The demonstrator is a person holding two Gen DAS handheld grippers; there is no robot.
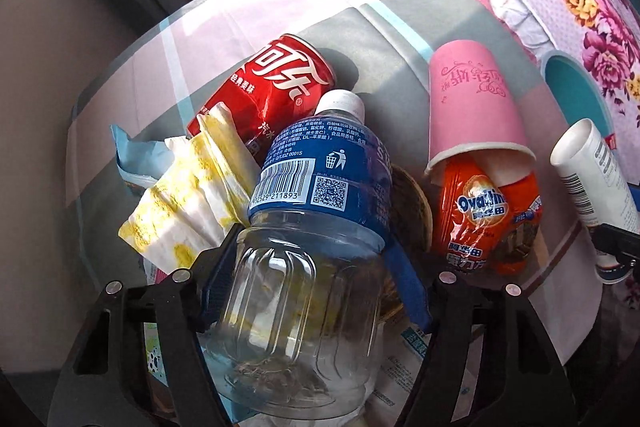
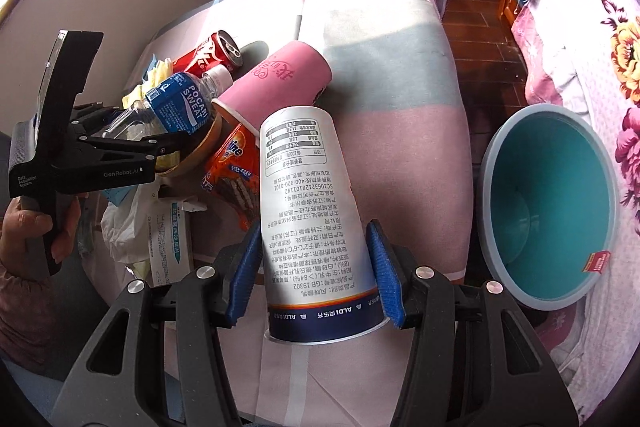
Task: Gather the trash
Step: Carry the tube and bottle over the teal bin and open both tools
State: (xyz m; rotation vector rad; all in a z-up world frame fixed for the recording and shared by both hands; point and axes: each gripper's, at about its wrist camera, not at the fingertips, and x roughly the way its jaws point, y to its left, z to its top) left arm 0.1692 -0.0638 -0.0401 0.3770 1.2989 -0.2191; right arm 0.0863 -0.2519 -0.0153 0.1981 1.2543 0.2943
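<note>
The teal bin (image 2: 548, 203) stands on the floor beside the table, holding only a small red scrap (image 2: 599, 261). The right gripper (image 2: 316, 259) clamps a white yogurt cup (image 2: 308, 211), upside down. The left gripper (image 1: 308, 267) straddles a clear blue-labelled bottle (image 1: 316, 195); its pads seem to touch it, though blur hides contact. A red can (image 1: 272, 87), pink cup (image 1: 472, 107) and orange wrapper (image 1: 476, 219) lie on the checked tablecloth (image 2: 400, 99).
</note>
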